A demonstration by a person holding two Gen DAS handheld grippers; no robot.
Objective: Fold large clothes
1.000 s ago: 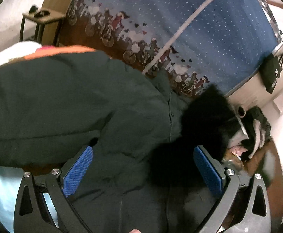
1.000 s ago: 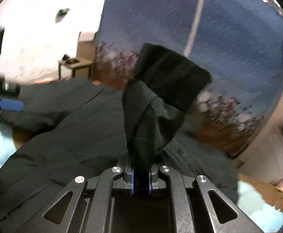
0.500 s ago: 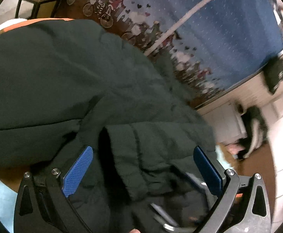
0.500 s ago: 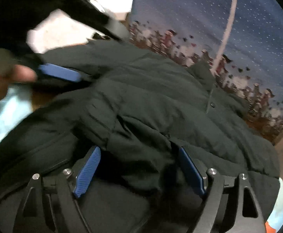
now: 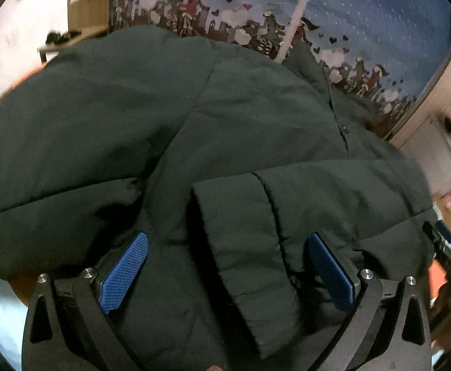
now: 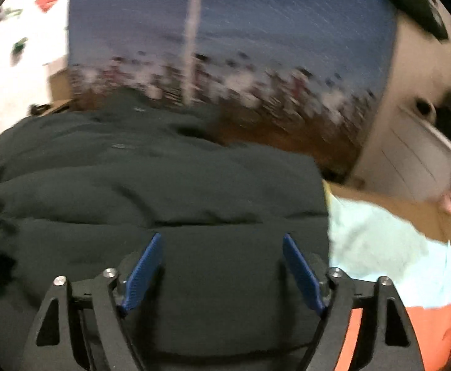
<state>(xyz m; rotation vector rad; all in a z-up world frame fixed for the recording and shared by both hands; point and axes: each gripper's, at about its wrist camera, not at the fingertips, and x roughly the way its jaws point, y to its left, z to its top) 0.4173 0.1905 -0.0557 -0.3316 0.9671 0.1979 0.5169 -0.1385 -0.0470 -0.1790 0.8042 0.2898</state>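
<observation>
Blue curtain [image 5: 380,15] behind; jacket [image 5: 194,123] under both tools: left [image 5: 228,266] open, right [image 6: 222,262] closing, empty.

Both wrist cameras look steeply down, close over the jacket [image 5: 256,117] [image 6: 163,191]; both also catch the blue curtain [image 5: 364,9] [image 6: 256,15] behind.

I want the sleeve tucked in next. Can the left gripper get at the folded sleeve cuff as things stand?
Probably yes: the left gripper stands open with the sleeve cuff lying between its pads on top of the dark jacket, and nothing covers it.
</observation>
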